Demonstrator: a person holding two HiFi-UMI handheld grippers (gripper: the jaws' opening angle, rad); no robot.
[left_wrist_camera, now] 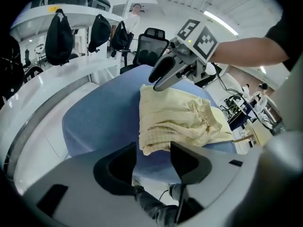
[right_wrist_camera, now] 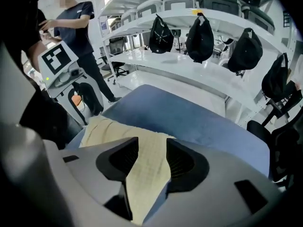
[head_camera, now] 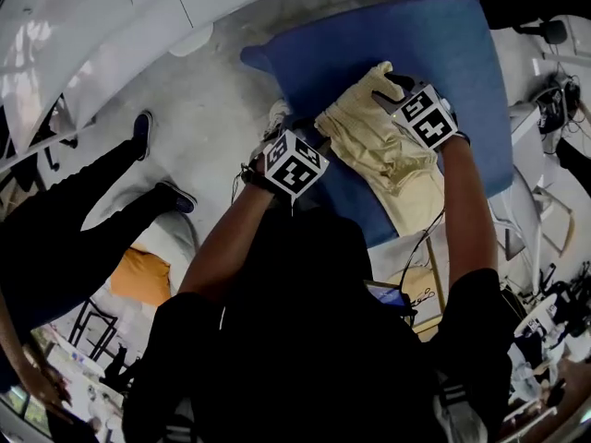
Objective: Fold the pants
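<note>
Inspector: Stage?
Assessor: Grasping, I judge. The pale-yellow crumpled fabric pants [head_camera: 388, 141] lie on the blue cloth-covered table [head_camera: 443, 44]. The left gripper [left_wrist_camera: 154, 150] has its jaws apart at the near corner. The right gripper [right_wrist_camera: 151, 150] is apart too, astride the fabric. Next: pinch both, fold over.

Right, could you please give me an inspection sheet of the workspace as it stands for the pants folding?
Surface: blue cover, smooth where bare.
Job's things: yellow pants, bunched and wrinkled, lying on the cover.
Clutter: nothing seen on the cover.
Grippers: left gripper open, a pants corner just ahead of its jaws; right gripper open, a strip of the pants between its jaws, no firm pinch evident.
Cables: loose cables off the cover's right side.
Surroundings: white shelf with black bags hanging from it, office chair, a person standing nearby.
</note>
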